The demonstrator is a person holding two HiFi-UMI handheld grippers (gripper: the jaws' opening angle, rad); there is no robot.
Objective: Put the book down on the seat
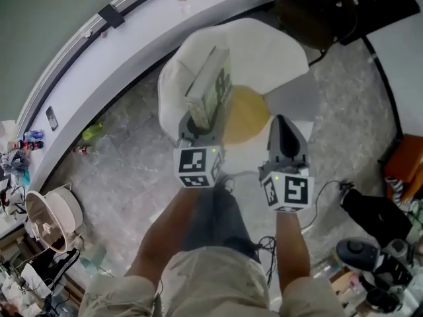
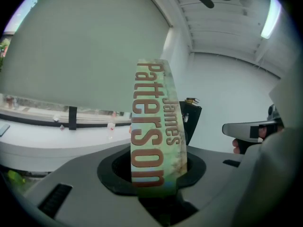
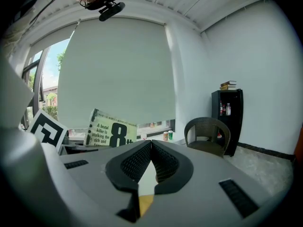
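Note:
A green paperback book [image 1: 210, 88] stands upright in my left gripper [image 1: 198, 121], whose jaws are shut on its lower end. It hangs above a white chair [image 1: 264, 45] with a round yellow seat cushion [image 1: 246, 116]. In the left gripper view the book's spine [image 2: 151, 131] rises between the jaws of the left gripper [image 2: 155, 174], with brown lettering along it. My right gripper [image 1: 283, 123] points at the chair beside the book, shut and empty. In the right gripper view that gripper's [image 3: 151, 144] ribbed pads meet, and the book's back cover [image 3: 110, 131] shows at the left.
A dark wicker chair [image 1: 317, 8] stands behind the white one. A curved white window ledge [image 1: 99, 65] runs along the left, with cans [image 3: 167, 135] on it. A black shelf [image 3: 227, 117] stands in the corner. A fan [image 1: 49, 220] and cluttered gear [image 1: 377, 256] sit on the floor.

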